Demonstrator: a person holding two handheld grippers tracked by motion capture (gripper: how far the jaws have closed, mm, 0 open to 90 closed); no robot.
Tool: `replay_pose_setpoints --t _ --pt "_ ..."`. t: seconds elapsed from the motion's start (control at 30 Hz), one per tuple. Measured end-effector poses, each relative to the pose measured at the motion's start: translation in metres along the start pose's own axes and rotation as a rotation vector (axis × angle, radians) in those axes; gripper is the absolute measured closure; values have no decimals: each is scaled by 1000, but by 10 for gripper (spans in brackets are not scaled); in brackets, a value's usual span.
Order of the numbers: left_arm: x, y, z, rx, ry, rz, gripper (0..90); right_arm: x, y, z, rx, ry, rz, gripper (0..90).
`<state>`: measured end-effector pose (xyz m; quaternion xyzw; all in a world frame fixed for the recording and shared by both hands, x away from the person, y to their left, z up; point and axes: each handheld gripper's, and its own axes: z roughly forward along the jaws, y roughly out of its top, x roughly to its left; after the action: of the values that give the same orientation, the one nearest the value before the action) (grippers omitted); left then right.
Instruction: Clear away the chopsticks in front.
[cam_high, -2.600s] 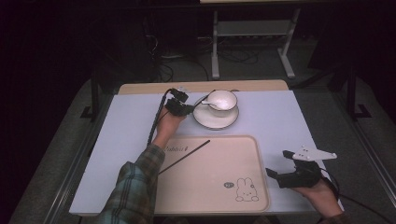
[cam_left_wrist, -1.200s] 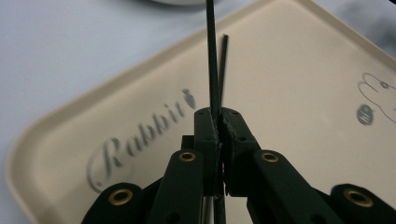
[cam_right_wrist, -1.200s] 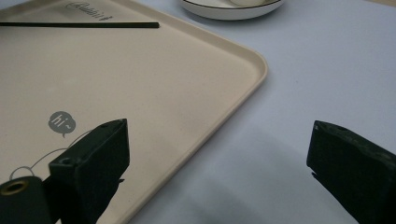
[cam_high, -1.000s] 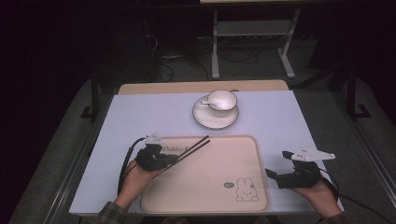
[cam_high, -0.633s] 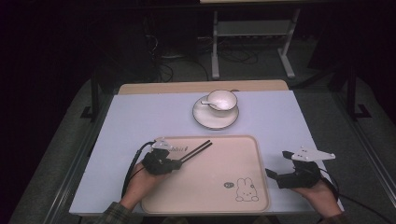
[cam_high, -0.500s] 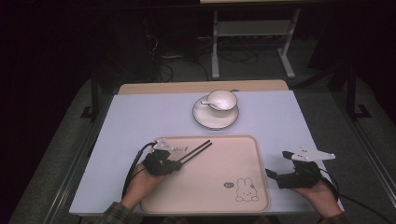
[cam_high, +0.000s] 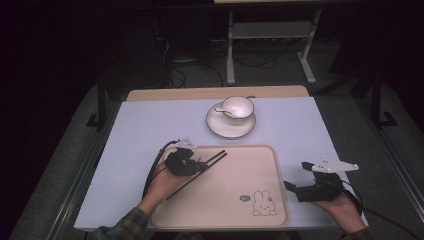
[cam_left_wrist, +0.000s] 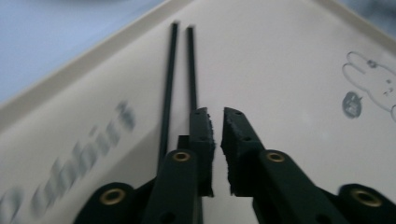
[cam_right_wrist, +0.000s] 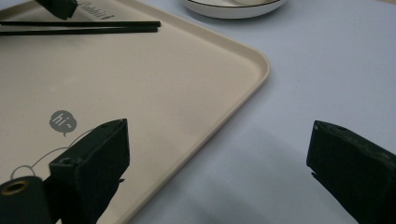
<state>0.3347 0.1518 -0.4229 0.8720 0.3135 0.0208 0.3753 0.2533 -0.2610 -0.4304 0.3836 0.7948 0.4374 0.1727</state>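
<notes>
pale beige tray (cam_high: 250, 165) printed with a grey outlined rabbit (cam_high: 262, 204), a grey "hi" bubble (cam_right_wrist: 62, 122) and grey lettering (cam_left_wrist: 70, 168). black chopsticks (cam_high: 202, 167). white bowl (cam_high: 238, 106) on dark-rimmed white saucer (cam_high: 220, 127). lavender tabletop (cam_high: 145, 130). black grippers, plaid sleeve (cam_high: 122, 227).

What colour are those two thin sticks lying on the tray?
The chopsticks are plain black, clearest in the left gripper view against the beige tray.

Black chopsticks (cam_high: 200, 170) flat, side by side, on beige tray (cam_high: 240, 175).
</notes>
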Motion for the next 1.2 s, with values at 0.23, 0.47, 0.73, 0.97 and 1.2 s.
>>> replay_pose_setpoints --t 0.23,0.47,0.73,0.97,1.2 --pt "-1 28 36 11 -30 47 893 2 0 -1 3 -5 0 52" --pt "1 38 62 13 -18 53 894 2 -1 -2 4 -7 0 52" --pt "16 32 54 14 32 34 894 1 -1 -2 3 -6 0 52" --pt "31 17 35 18 74 -6 894 1 -1 -1 4 -6 -3 53" --pt "42 -3 12 12 103 -51 894 1 0 -1 3 -6 -5 54"
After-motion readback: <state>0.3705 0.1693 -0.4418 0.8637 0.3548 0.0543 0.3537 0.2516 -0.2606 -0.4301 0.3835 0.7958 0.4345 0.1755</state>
